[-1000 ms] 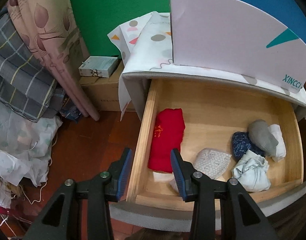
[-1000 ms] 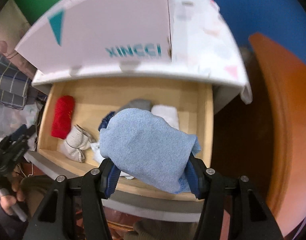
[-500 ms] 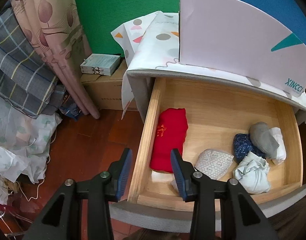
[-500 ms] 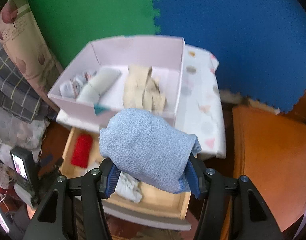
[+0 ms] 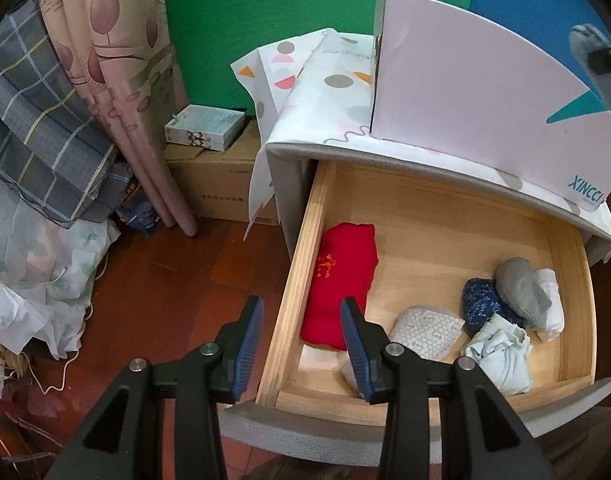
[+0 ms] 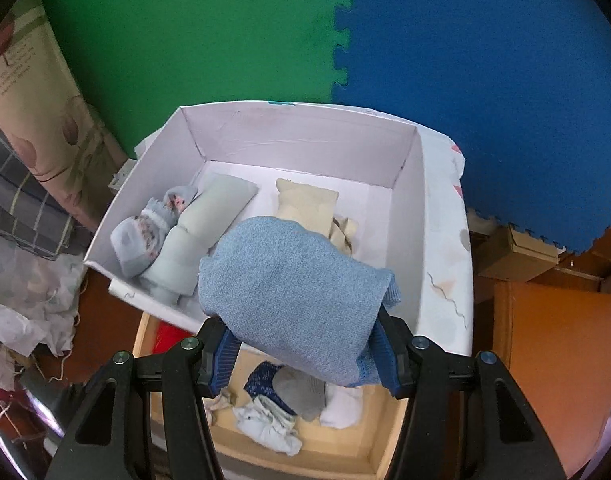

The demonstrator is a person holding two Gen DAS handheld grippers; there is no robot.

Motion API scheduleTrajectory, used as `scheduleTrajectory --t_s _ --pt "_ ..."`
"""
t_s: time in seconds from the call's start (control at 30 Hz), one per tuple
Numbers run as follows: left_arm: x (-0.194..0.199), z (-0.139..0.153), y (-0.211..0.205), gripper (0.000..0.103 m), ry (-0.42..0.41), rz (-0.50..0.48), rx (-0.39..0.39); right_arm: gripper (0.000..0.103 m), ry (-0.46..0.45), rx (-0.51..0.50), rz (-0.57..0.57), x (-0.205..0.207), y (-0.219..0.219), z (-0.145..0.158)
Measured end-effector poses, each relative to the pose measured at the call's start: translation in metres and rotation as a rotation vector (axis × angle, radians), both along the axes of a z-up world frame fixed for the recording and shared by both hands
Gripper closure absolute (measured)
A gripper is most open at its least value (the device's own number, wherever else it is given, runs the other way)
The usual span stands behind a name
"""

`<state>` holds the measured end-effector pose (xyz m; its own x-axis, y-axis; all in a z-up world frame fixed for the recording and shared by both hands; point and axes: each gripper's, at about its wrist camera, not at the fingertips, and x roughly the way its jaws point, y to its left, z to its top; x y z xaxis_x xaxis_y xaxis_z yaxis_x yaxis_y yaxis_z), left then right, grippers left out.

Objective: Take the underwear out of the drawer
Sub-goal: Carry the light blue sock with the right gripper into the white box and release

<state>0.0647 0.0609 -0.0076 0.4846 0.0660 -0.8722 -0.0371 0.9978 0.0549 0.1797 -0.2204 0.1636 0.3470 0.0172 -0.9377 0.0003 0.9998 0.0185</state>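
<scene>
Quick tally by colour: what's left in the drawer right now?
Red: 1
Patterned white: 1
Navy: 1
Grey: 1
White: 1
Pale blue: 1
Total: 6

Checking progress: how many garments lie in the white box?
3: floral roll and pale roll at left, beige one in the middle; the held blue piece may hide more.

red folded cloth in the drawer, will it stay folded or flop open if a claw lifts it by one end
The red cloth looks soft and flat-folded, so lifted by one end it would probably droop and unfold. It seems light, like the blue knit bundle that sags over the right claw. Lying along the drawer side, it likely leaves little room for a pad there.
</scene>
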Motion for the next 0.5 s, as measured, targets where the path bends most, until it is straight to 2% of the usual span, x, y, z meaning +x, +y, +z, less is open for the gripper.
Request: scheduleTrajectory --t_s 0.33,0.5 --pt "0.001 -0.001 -0.001 0.062 0.005 -0.011 -0.006 0.047 0.088 -0.027 -0.013 0.027 0.004 -0.045" --pt "0.001 -0.001 -0.001 0.062 0.006 -0.010 -0.014 0.043 0.098 -0.038 -0.019 0.034 0.003 -0.056"
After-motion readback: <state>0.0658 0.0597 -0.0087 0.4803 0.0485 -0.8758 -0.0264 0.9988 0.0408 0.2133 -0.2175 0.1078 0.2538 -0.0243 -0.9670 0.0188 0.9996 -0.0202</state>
